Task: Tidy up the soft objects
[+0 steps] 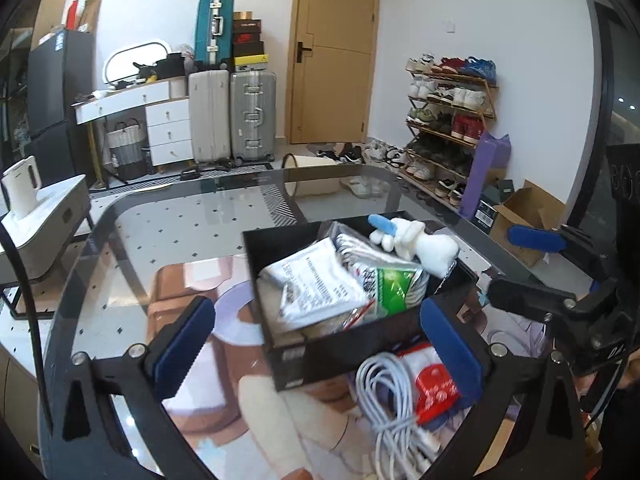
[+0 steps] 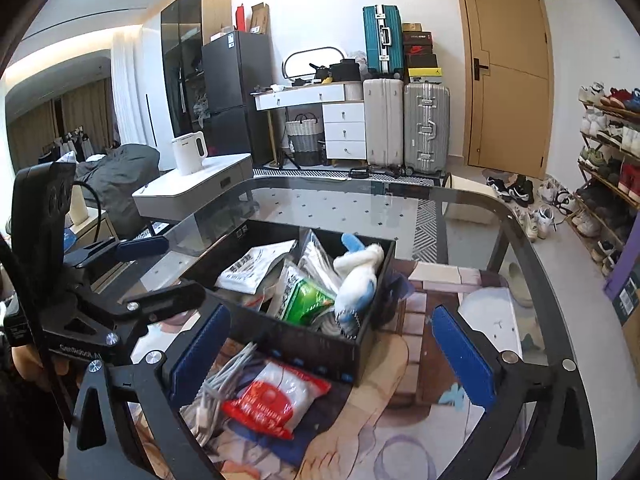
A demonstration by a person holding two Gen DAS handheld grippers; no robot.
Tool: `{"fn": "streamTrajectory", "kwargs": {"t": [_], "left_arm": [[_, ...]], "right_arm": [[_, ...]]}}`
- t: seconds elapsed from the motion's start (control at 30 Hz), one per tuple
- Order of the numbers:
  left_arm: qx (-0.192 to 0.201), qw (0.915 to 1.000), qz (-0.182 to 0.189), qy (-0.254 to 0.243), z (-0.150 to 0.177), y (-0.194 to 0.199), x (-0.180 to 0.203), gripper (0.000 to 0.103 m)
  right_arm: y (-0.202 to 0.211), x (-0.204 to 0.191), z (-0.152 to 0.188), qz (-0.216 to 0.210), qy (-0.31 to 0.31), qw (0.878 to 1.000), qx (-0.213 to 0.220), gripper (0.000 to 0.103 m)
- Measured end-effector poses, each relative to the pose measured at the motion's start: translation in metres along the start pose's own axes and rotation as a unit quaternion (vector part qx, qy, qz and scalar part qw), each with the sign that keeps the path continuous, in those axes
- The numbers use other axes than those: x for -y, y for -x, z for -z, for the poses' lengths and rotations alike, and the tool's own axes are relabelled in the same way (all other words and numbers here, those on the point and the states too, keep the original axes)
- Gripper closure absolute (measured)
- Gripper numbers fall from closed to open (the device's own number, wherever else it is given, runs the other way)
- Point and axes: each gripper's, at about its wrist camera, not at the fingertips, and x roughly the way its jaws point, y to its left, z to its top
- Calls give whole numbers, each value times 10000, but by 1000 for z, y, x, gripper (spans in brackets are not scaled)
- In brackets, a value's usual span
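Black box (image 1: 304,356) of soft packets lies ahead of both open tongs

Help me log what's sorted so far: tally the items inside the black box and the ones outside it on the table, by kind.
In the black box:
Plush toy: 1
Green packet: 1
White printed packets: 2
More may lie hidden underneath.

Outside, on the table:
White cable bundle: 1
Red-and-white packet: 1

Total: 6

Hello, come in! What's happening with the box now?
Both grippers open, holding nothing. Black box packed, plush toy inside. White cable, red-white packet still outside.
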Motion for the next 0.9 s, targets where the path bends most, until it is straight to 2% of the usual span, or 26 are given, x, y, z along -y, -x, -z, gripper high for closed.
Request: {"fn": "streamTrajectory", "kwargs": {"t": [0.4, 0.73, 0.9], "left_arm": [[-34, 9984, -488, 276, 33, 25, -6, 0], [-141, 9974, -665, 222, 52, 25, -1, 0], [-159, 9970, -676, 353, 57, 24, -6, 0]], "right_arm": [[15, -10, 15, -219, -126, 9997, -72, 1], [5, -16, 32, -220, -88, 9990, -378, 1], [4, -18, 32, -198, -38, 9990, -410, 1]]}}
